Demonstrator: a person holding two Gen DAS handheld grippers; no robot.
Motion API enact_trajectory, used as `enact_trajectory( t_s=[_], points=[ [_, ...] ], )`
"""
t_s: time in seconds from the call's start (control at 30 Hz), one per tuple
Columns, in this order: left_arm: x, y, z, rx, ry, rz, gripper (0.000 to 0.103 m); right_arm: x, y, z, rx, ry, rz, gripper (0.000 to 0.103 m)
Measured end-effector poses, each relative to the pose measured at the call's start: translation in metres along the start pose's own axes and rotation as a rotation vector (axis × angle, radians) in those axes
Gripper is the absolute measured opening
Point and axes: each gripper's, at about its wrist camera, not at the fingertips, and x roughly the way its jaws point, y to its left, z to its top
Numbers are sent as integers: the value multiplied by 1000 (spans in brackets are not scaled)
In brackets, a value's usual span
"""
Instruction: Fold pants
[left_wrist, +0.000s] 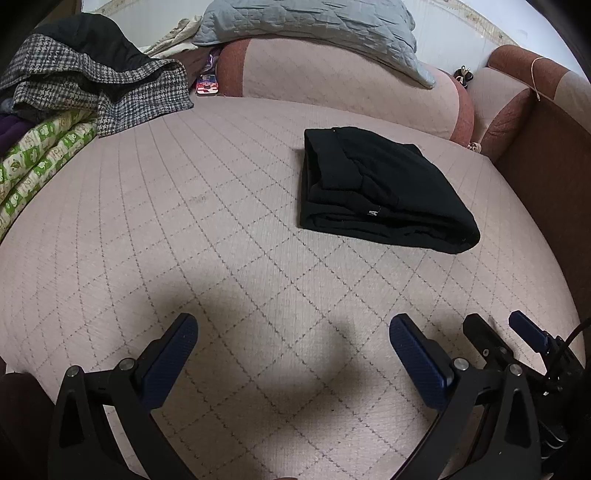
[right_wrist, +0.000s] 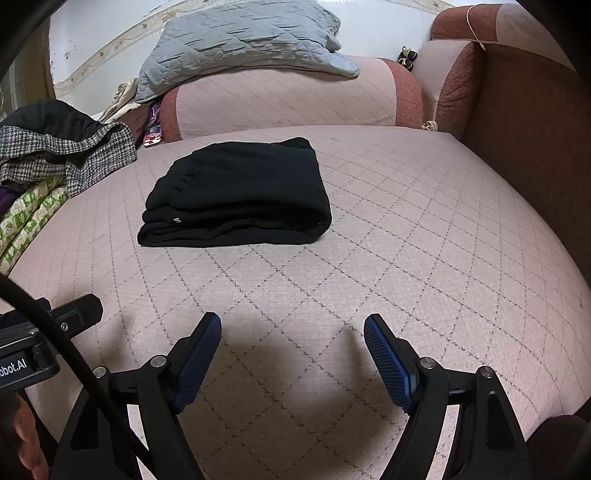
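Since both of my tools are hanging back over bare cushion, I read this as the tail end of the job, with the folding itself looking done.

Through the left wrist camera, my left gripper (left_wrist: 293, 328) has its blue-padded fingers spread wide with nothing between them, only its own shadow on the quilted pink sofa seat (left_wrist: 184, 229) below. The black pants (left_wrist: 384, 192) lie well ahead and to the right, a compact stack of layers with a small white label showing on the near edge. They rest flat on the seat, clear of the bolster cushion (left_wrist: 332, 74) behind them and well apart from the heap of houndstooth clothing (left_wrist: 96, 92) at the far left. At the lower right of this view I can see the right gripper (left_wrist: 498, 325), close alongside mine.

Through the right wrist camera, the right gripper (right_wrist: 291, 326) is likewise spread apart and empty, low over the seat (right_wrist: 406, 229). The pants (right_wrist: 236, 195) sit ahead and left of centre; from here the rounded fold runs along the right side, and the layered edges face me. The grey quilted pillow (right_wrist: 240, 40) rests on top of the bolster beyond.

My judgement: the bundle looks tidy enough to leave. If anything remains, it calls for a light press on the top layer to flatten it, approached from above so the stack is not dragged sideways.
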Motion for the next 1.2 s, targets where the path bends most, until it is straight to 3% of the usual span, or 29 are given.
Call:
enact_trajectory(
  t_s=[1.2],
  points=[
    [14,4,-5,0,35,-3,103,9,0,-2,-10,13,-28,86]
  ],
)
